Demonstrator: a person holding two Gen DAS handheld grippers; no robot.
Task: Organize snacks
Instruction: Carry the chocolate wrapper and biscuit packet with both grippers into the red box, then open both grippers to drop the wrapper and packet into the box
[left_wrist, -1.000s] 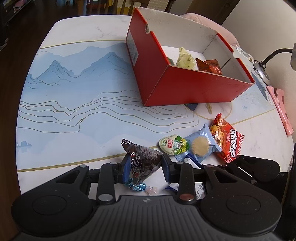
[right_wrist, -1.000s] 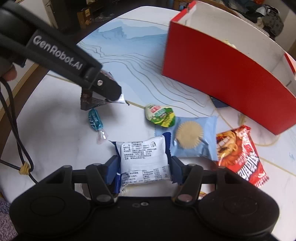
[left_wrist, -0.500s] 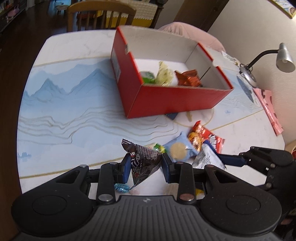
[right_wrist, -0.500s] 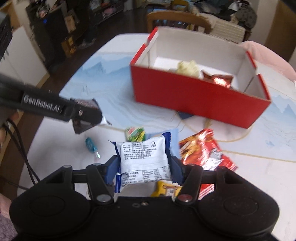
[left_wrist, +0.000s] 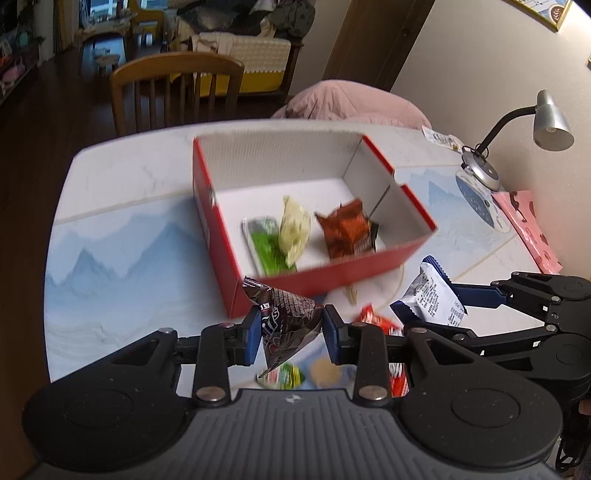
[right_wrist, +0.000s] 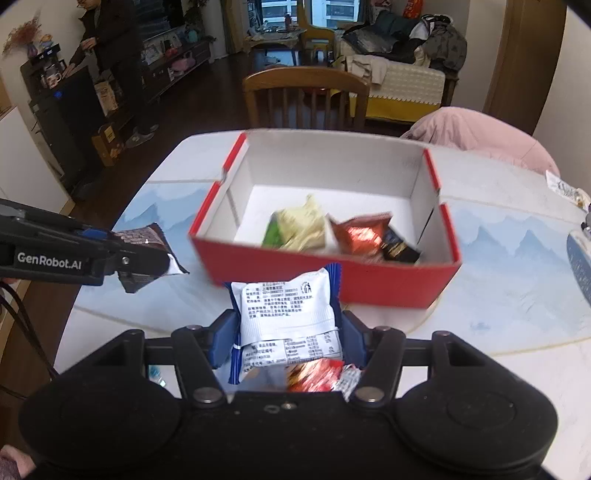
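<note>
My left gripper (left_wrist: 290, 328) is shut on a dark brown snack packet (left_wrist: 286, 321), held in the air just short of the red box (left_wrist: 321, 275). My right gripper (right_wrist: 288, 334) is shut on a white and blue snack packet (right_wrist: 286, 312), also lifted, in front of the box's near wall (right_wrist: 388, 284). Inside the box lie a green bar (left_wrist: 264, 242), a pale yellow packet (left_wrist: 293, 230) and an orange-brown packet (left_wrist: 347, 229). Below the grippers a red packet (left_wrist: 380, 321), a small green-labelled snack (left_wrist: 286, 376) and a round-biscuit packet (left_wrist: 325, 371) rest on the table.
The table (left_wrist: 122, 266) has a blue mountain-print mat. A desk lamp (left_wrist: 517, 133) and a pink booklet (left_wrist: 528, 225) stand at its right side. A wooden chair (right_wrist: 306, 99) and a pink cushion (right_wrist: 480, 136) are behind the table. A person (right_wrist: 110, 48) stands far off at the left.
Both grippers have risen with their packets and moved toward the red box, so its inside now shows from above. The snacks left on the table have dropped to the bottom of both views.
</note>
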